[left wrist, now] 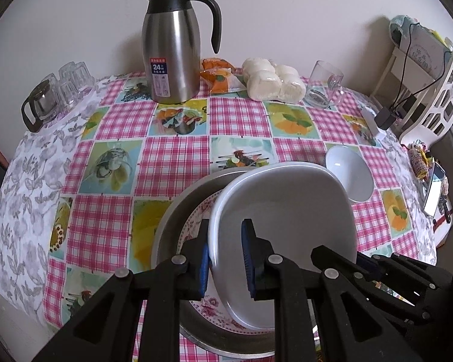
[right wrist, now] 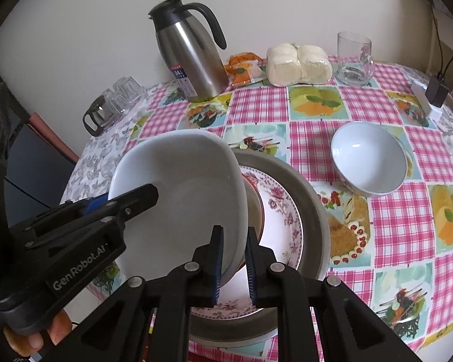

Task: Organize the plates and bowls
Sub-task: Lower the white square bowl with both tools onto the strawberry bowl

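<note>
A white squarish plate (left wrist: 287,220) is held tilted above a floral plate (left wrist: 196,220) that lies in a metal basin (left wrist: 172,211). My left gripper (left wrist: 225,259) is shut on the white plate's left rim. My right gripper (right wrist: 234,262) is shut on the same plate's (right wrist: 181,199) right rim, over the floral plate (right wrist: 281,211) and basin (right wrist: 314,199). The left gripper also shows in the right wrist view (right wrist: 130,200). A white bowl (right wrist: 368,163) stands upright on the table right of the basin; it also shows in the left wrist view (left wrist: 350,175).
A steel thermos jug (left wrist: 173,48), orange snack packet (left wrist: 220,75), bag of white buns (left wrist: 273,81) and glass mug (left wrist: 324,84) stand along the back wall. Upturned glasses and a small glass pot (left wrist: 54,96) sit at the back left. A white rack (left wrist: 428,84) stands at right.
</note>
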The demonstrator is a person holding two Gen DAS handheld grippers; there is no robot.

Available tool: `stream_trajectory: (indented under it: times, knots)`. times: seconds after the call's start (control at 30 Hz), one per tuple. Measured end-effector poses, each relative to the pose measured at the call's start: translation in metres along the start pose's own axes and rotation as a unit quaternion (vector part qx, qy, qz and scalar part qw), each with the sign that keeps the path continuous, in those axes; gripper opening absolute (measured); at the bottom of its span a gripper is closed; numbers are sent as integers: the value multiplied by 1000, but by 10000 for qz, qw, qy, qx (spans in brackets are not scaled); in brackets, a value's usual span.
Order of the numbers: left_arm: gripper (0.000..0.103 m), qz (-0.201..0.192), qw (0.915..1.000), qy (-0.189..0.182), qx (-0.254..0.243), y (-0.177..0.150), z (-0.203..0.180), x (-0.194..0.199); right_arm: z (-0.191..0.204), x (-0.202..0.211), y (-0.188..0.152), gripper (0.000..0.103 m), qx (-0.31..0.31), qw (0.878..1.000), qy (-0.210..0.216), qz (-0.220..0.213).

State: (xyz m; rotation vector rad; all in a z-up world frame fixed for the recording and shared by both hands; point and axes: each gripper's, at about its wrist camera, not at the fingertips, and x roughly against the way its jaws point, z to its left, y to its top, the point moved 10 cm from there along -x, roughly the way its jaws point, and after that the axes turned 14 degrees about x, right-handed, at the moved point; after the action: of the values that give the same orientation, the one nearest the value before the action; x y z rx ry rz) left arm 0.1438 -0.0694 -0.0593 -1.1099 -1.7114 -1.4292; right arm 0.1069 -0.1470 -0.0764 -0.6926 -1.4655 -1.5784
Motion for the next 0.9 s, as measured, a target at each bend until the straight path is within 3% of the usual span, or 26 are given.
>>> stream_trajectory:
  times: [0.9]
  knots:
    - [19,234,9996,104,143,-3,6,-13,-6,-10,-4,20,-175,9998,35,117]
